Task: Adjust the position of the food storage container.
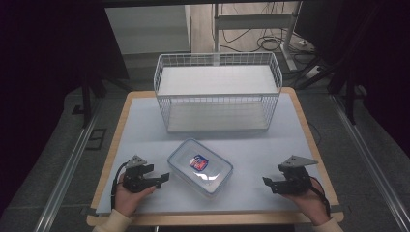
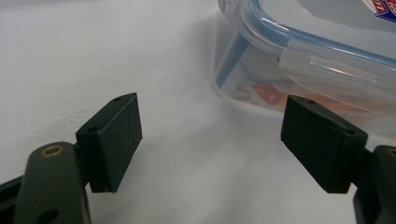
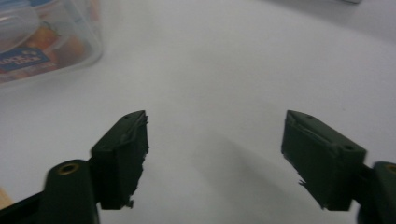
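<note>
A clear plastic food box (image 1: pixel 200 166) with a blue-sealed snap lid and a red and blue label lies on the white mat, front centre. My left gripper (image 1: pixel 163 177) rests low on the mat just left of the box, pointing at it, with its jaws open and empty. In the left gripper view my left gripper (image 2: pixel 210 140) has the box (image 2: pixel 317 60) close ahead to the right, its side clip facing the jaws. My right gripper (image 1: pixel 267 183) sits right of the box, apart from it and open. In the right gripper view my right gripper (image 3: pixel 215 154) has bare mat between the jaws, and the box (image 3: pixel 42 42) lies far left.
A white wire basket (image 1: pixel 217 92) with a shelf stands at the back of the table (image 1: pixel 309 145). The table's wooden edge runs round the white mat. Desk legs and cables lie on the floor beyond.
</note>
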`<state>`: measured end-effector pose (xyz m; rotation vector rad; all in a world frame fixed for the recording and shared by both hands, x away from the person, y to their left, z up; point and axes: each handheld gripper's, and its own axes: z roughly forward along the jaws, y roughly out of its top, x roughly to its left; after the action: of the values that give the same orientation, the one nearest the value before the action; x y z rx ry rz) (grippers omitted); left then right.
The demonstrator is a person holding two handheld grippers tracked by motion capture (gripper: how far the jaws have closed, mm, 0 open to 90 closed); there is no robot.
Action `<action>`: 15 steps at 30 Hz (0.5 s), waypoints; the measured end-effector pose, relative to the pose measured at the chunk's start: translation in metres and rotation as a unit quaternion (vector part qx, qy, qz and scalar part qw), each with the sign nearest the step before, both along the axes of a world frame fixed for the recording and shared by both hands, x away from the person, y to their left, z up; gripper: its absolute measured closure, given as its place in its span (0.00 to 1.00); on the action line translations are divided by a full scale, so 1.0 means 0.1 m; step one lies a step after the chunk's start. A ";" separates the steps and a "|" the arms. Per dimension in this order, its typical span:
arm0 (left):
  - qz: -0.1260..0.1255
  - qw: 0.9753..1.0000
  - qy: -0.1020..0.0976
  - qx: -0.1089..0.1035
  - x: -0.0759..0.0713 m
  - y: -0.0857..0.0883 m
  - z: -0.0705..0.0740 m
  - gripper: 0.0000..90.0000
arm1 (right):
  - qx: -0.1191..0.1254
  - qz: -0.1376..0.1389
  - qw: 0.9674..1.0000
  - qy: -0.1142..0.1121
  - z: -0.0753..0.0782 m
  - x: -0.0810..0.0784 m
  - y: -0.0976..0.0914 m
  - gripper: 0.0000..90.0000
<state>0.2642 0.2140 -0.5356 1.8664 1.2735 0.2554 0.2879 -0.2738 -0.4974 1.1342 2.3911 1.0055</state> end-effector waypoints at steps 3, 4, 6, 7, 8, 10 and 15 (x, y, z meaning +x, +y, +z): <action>0.001 1.000 -0.001 0.000 0.00 0.00 0.00 0.23 | 0.005 0.007 1.000 0.003 0.02 0.00 0.02 0.35; 0.001 1.000 -0.001 0.000 0.00 0.00 0.00 0.22 | 0.005 0.011 1.000 0.006 0.03 0.01 0.03 0.37; 0.000 1.000 -0.001 0.001 0.00 0.00 0.00 0.22 | 0.007 0.012 1.000 0.006 0.04 0.00 0.04 0.39; 0.000 1.000 -0.001 0.001 -0.01 -0.01 0.00 0.22 | 0.007 0.015 1.000 0.005 0.05 0.00 0.05 0.40; 0.000 1.000 -0.002 0.001 -0.01 -0.01 0.00 0.22 | 0.009 0.017 1.000 0.006 0.06 0.00 0.06 0.42; 0.000 1.000 -0.002 0.000 -0.01 -0.01 0.01 0.22 | 0.012 0.031 0.999 0.004 0.12 -0.01 0.10 0.49; 0.000 1.000 -0.001 0.001 -0.01 -0.02 0.01 0.22 | 0.013 0.055 0.998 0.001 0.21 -0.02 0.20 0.60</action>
<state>0.2634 0.2123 -0.5350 1.8676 1.2714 0.2588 0.2857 -0.2534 -0.4766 1.0231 2.4724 1.0735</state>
